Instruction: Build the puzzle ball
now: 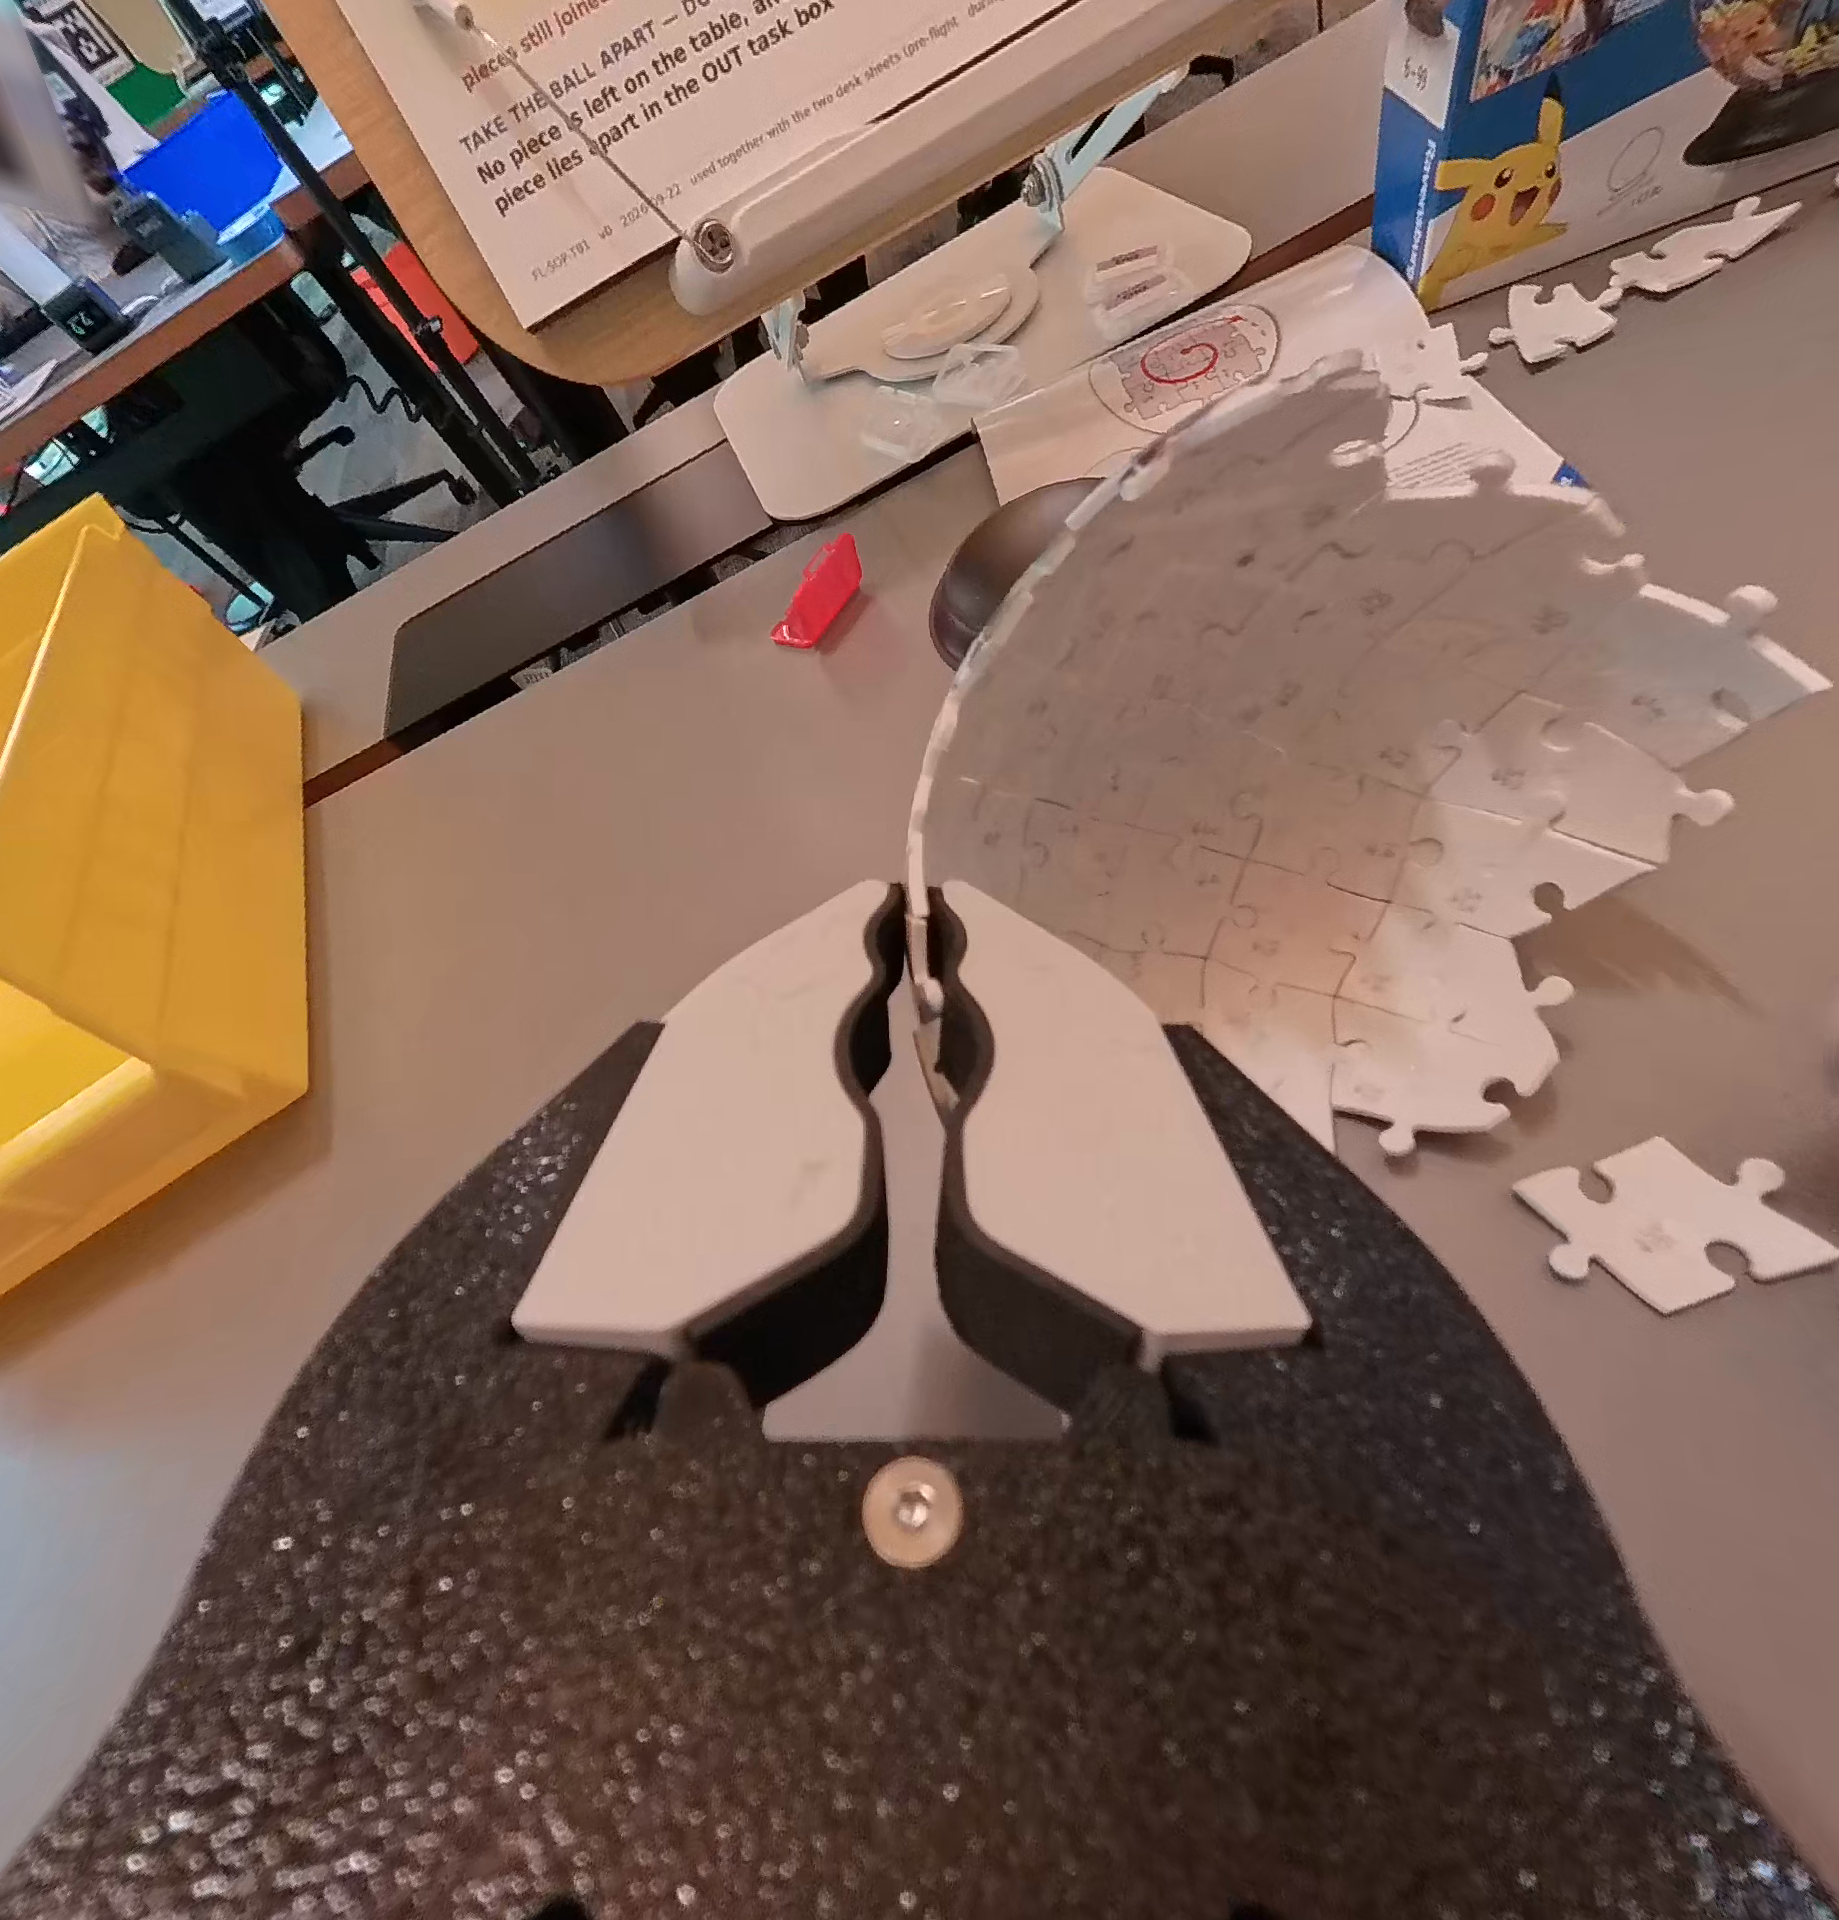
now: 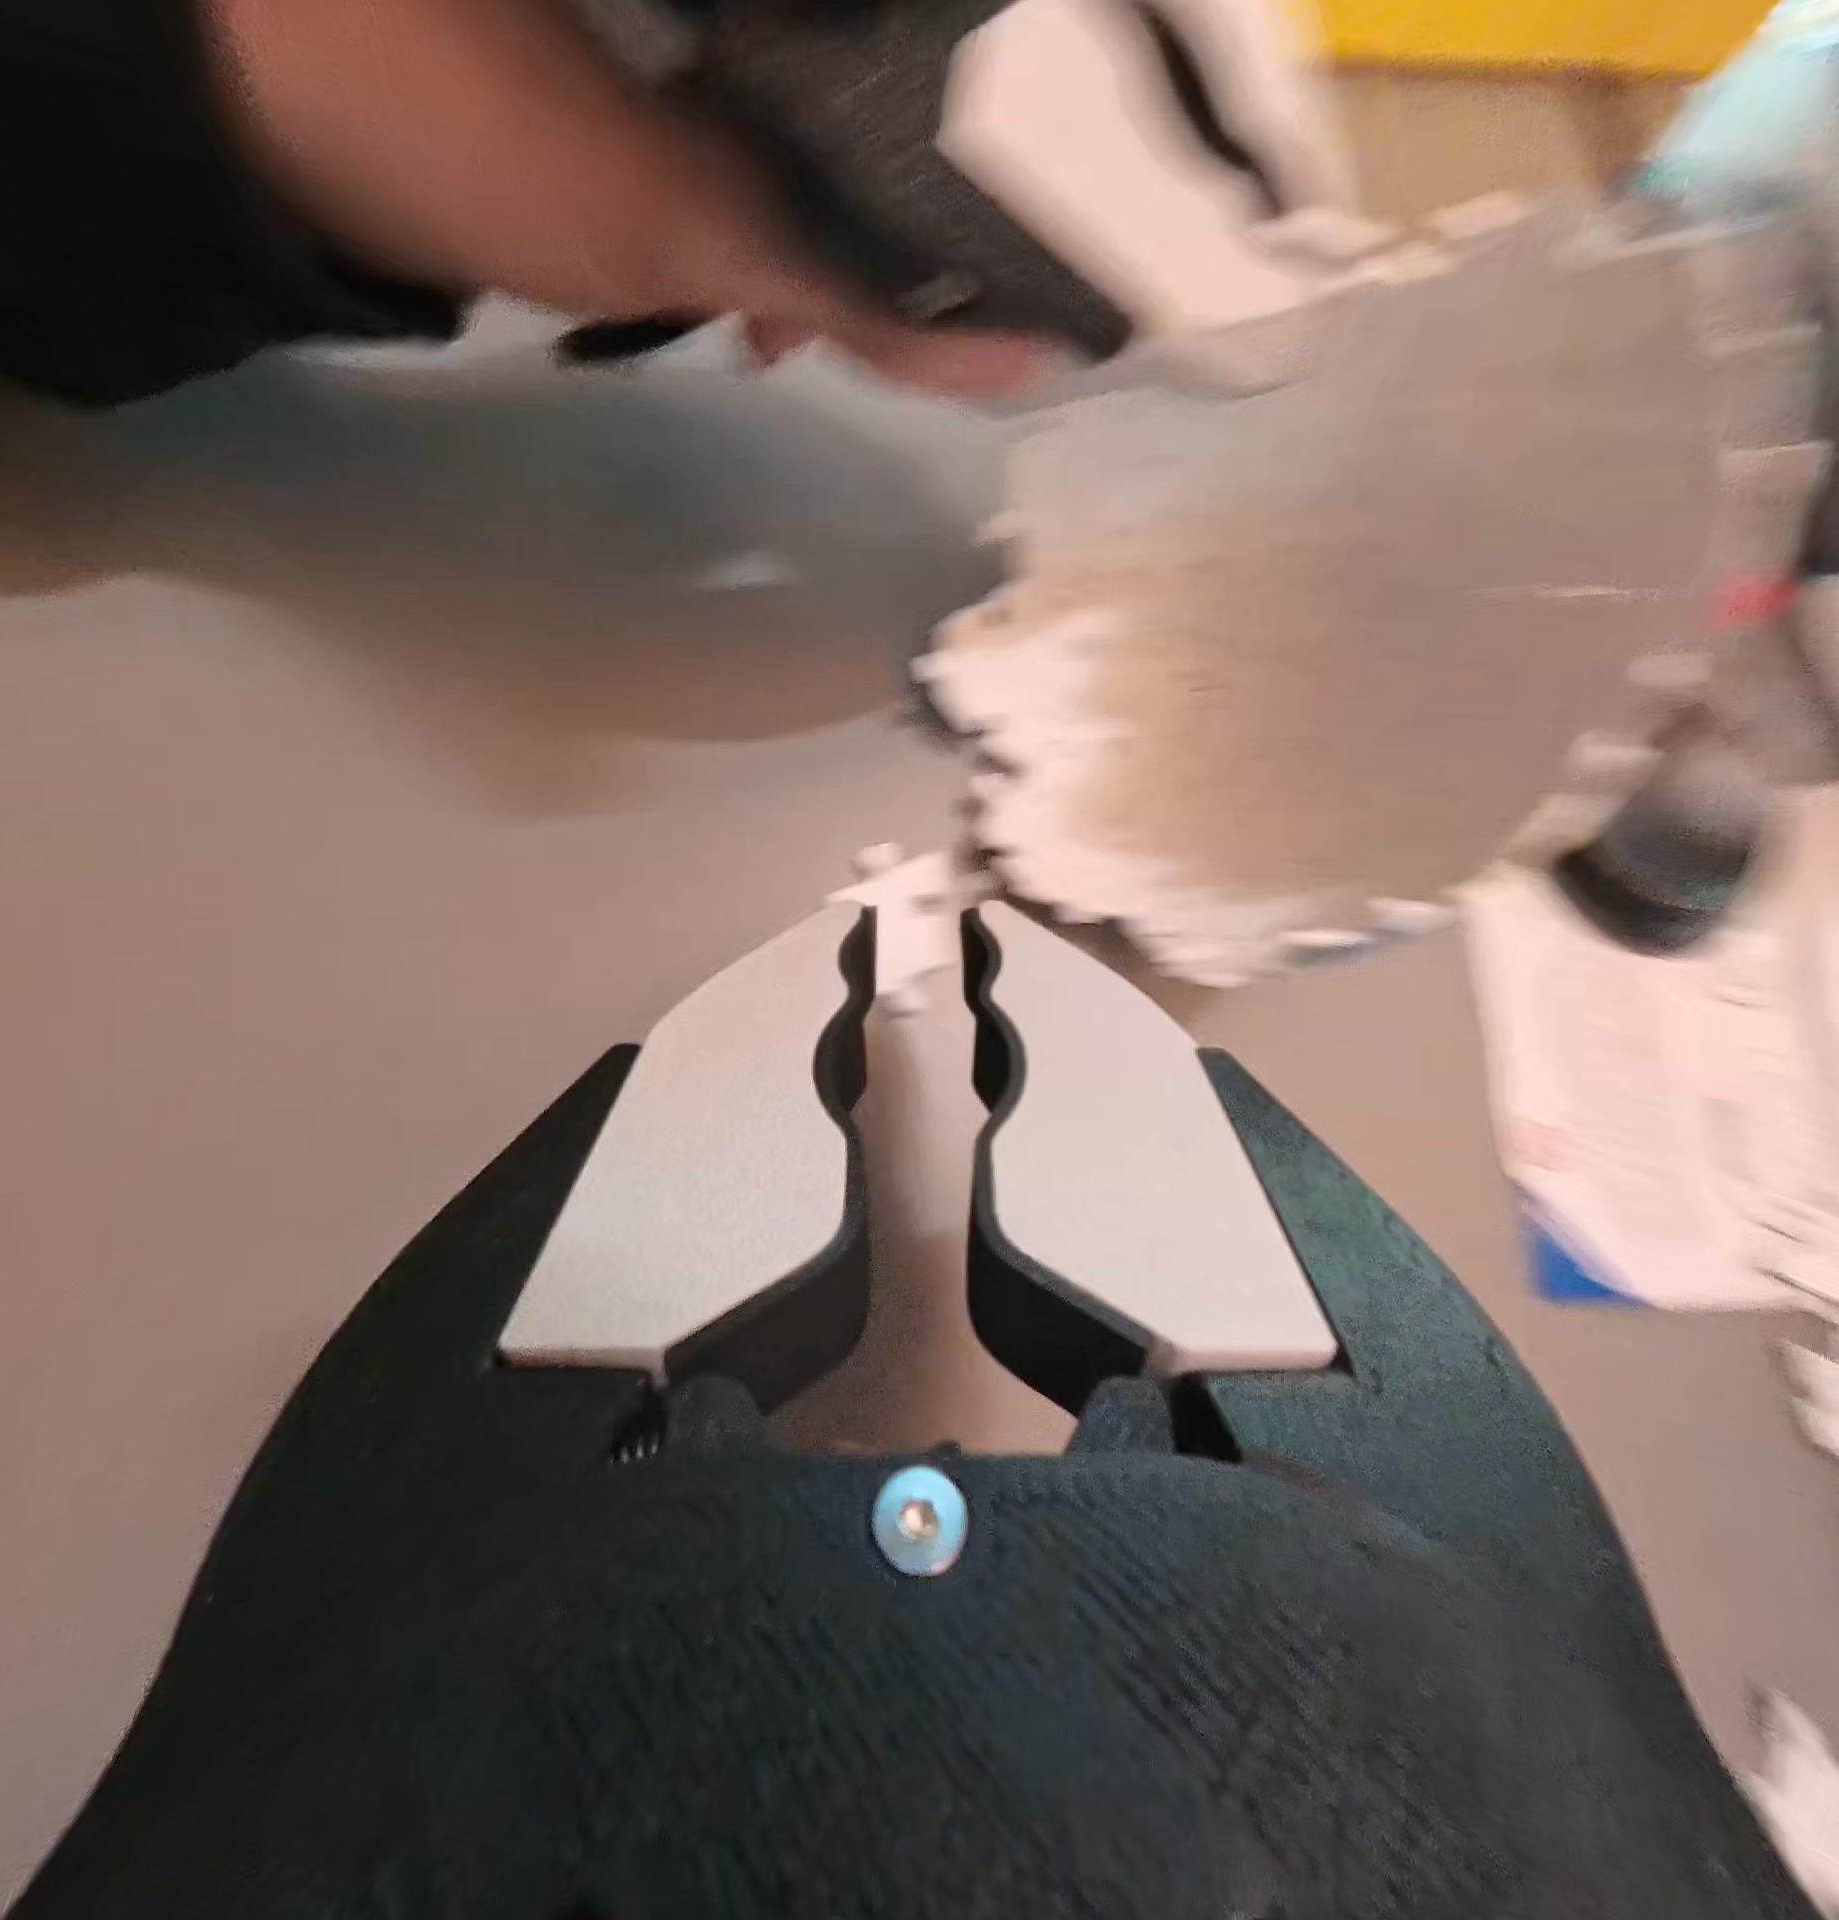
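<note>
Shell (image 1: pixel 1258 790) of joined white pieces stands on edge on the grey table (image 1: pixel 603 935), its hollow facing right. Left gripper (image 1: pixel 920 914) is closed on its rim; a thin, one-sided pinch, so a nudge could twist the shell or pop seams. Right gripper (image 2: pixel 920 914) is slightly open around a loose piece (image 2: pixel 910 935), whether gripped I cannot tell; that view is smeared. A misaligned press may buckle the shell. Another piece (image 1: pixel 1673 1226) lies nearby.
</note>
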Tool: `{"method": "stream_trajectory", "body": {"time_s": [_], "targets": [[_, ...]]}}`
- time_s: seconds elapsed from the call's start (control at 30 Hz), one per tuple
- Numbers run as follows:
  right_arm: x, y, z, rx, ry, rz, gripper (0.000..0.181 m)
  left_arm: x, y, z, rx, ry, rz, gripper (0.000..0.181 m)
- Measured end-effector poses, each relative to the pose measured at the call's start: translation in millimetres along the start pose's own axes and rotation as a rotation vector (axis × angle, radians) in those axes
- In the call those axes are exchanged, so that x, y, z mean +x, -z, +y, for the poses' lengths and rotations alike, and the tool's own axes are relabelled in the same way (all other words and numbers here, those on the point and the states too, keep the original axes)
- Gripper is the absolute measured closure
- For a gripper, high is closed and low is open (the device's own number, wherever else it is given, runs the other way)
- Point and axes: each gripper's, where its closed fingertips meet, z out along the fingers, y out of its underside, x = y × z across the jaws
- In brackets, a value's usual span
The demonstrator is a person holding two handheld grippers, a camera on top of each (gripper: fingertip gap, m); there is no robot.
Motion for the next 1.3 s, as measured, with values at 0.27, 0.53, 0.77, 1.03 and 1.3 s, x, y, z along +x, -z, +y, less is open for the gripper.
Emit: {"method": "stream_trajectory", "body": {"time_s": [0.27, 0.53, 0.77, 1.03, 1.3], "targets": [[103, 37, -52, 0.185, -0.133, 0.432, 0.141, -5, -4, 4, -0.004, -0.001, -0.009, 0.178], [110, -1, -75, 0.124, 0.201, 0.486, 0.135, -5, -7, 1, 0.002, -0.025, -0.011, 0.177], [109, -7, -81, 0.049, 0.368, 0.403, 0.164, -4, -11, -3, 0.035, -0.073, -0.007, 0.177], [107, -9, -86, -0.008, 0.558, 0.455, 0.178, -3, -14, -5, 0.048, -0.097, -0.005, 0.176], [105, -1, -82, -0.045, 0.616, 0.669, 0.179, -1, -9, -7, 0.075, -0.085, 0.014, 0.142]]}}
